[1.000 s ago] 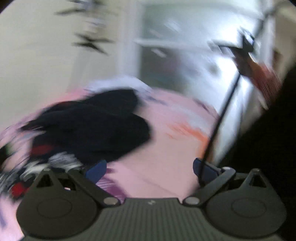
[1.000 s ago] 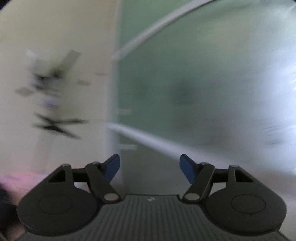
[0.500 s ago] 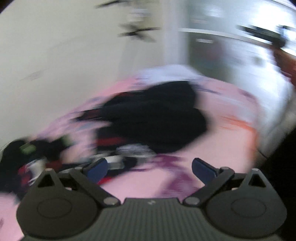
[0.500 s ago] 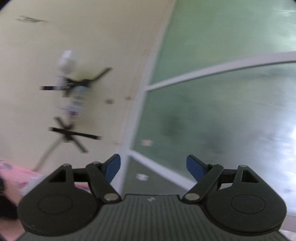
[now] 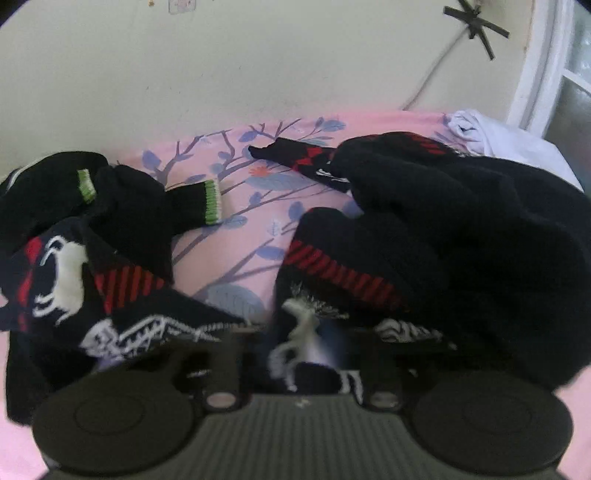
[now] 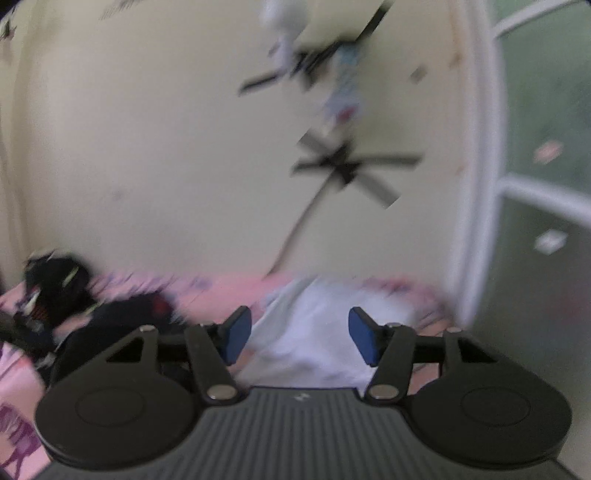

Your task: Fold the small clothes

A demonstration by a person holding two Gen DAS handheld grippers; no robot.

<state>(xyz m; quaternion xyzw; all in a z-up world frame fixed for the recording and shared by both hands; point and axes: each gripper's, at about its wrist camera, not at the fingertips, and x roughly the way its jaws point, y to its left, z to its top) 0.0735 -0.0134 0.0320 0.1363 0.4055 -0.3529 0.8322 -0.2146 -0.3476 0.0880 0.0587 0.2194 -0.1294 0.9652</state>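
Several black knit garments lie on a pink flowered sheet (image 5: 258, 192). A big black sweater with a red stripe (image 5: 461, 240) fills the right of the left wrist view. A second one with a white horse (image 5: 62, 277) lies at the left, and behind it a black garment with green cuffs (image 5: 210, 201). My left gripper (image 5: 310, 354) is shut on a fold of the big sweater's patterned hem; the cloth hides its fingertips. My right gripper (image 6: 299, 339) hovers over a white cloth (image 6: 317, 332), its jaws closing with nothing between them.
The bed stands against a cream wall that carries a black cross-shaped bracket (image 5: 476, 26) with a cable running down. A white window frame (image 6: 476, 184) rises at the right end of the bed. The white cloth (image 5: 491, 136) lies in that far corner.
The left gripper swung left and down onto the clothes, and its wide jaws closed on the knit. The right view swept from the window to the wall and bed, its jaws narrowing.
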